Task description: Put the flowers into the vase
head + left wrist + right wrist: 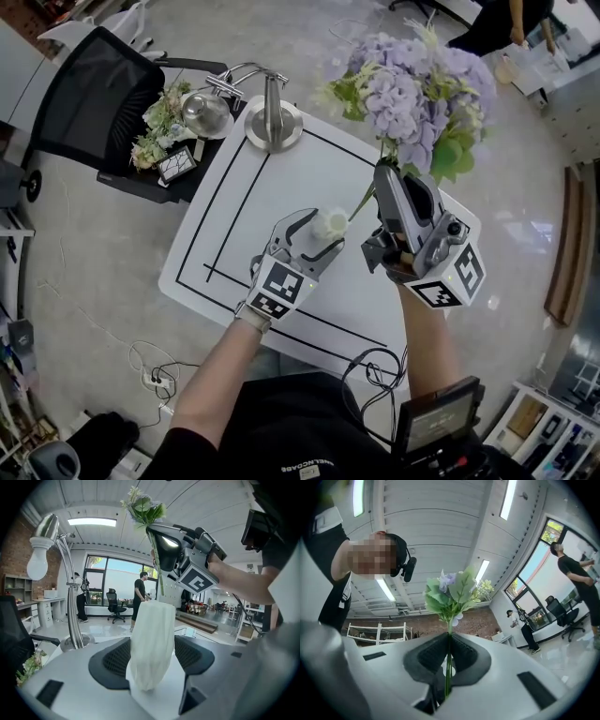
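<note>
A small white vase (329, 224) stands on the white table (234, 216), and my left gripper (320, 231) is shut on it. In the left gripper view the vase (151, 644) fills the gap between both pads. My right gripper (397, 180) is shut on the green stems of a purple and green flower bunch (413, 90), held up and to the right of the vase. The stems' lower end slants down towards the vase mouth. In the right gripper view the stems (448, 667) are pinched between the pads and the bunch (452, 595) rises above them.
A chrome desk lamp (269, 116) stands at the table's far edge. A black chair (98, 103) at the far left carries another flower bunch (157, 128). Cables lie on the floor at the near left. People stand in the background by the windows.
</note>
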`<state>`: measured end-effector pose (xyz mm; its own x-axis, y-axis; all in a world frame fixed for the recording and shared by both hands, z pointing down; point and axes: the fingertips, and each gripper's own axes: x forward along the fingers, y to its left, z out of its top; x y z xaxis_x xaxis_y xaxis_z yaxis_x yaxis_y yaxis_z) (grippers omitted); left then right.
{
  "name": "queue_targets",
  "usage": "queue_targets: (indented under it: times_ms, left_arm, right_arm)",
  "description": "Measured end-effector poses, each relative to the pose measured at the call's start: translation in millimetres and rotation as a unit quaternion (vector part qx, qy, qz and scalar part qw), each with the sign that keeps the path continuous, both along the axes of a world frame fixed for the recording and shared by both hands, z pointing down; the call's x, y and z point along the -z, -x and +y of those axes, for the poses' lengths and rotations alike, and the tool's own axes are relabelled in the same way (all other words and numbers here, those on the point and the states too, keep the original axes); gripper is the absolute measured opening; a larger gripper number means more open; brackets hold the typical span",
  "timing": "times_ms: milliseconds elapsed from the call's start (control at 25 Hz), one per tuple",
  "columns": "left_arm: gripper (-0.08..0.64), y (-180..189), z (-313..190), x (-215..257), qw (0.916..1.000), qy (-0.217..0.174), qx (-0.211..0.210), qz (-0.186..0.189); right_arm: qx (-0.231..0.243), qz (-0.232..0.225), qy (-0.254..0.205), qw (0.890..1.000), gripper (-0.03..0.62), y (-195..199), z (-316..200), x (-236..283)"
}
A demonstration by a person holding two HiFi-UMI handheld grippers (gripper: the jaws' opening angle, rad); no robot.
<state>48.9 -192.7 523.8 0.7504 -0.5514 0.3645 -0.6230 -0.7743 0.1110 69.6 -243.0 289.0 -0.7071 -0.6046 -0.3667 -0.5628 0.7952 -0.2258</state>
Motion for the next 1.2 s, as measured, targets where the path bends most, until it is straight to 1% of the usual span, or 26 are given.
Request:
queue_targets:
  times_ms: [200,400,560,640,800,1000,1200]
  left_arm:
    - [0.301,0.0,-0.6,2.0,0.9999,-0.008,-0.003,-0.013]
    - [0.301,1.3,-1.2,0.5,0.9999,-0.005,-0.001,-0.010]
    - [0.301,0.3,-3.0,-2.8,1.0000,-0.004,0.003,0.002]
    - [0.301,0.7,-4.7,-3.9,1.0000,-0.006,0.003,-0.002]
    - [0.301,-2.7,-0.6,-0.6,1.0000,0.000,0.007,0.006]
    - [0.301,-2.9,1.0,0.7,0.9999,0.000,0.009,0.007]
    - [0.301,-2.4,1.2,1.0,0.9999,-0.001,0.010,0.007]
  right_arm:
    - [0.010,-0.006,-0.001,1.000,0.023,5.0,3.9,-9.0]
    - [0.014,0.019,0.009,1.000,0.023,10.9,8.9,-30.7]
    - [0.009,0.037,0.026,0.999,0.023,12.8,18.3,-55.7]
    - [0.005,0.047,0.033,0.998,0.023,12.8,22.8,-66.7]
    - [-0.004,0.082,0.038,0.996,0.023,11.7,35.7,-78.3]
    - [-0.020,0.126,0.041,0.991,0.023,8.2,47.2,-92.6]
    - [-0.023,0.189,0.040,0.981,0.025,13.4,56.6,-106.1]
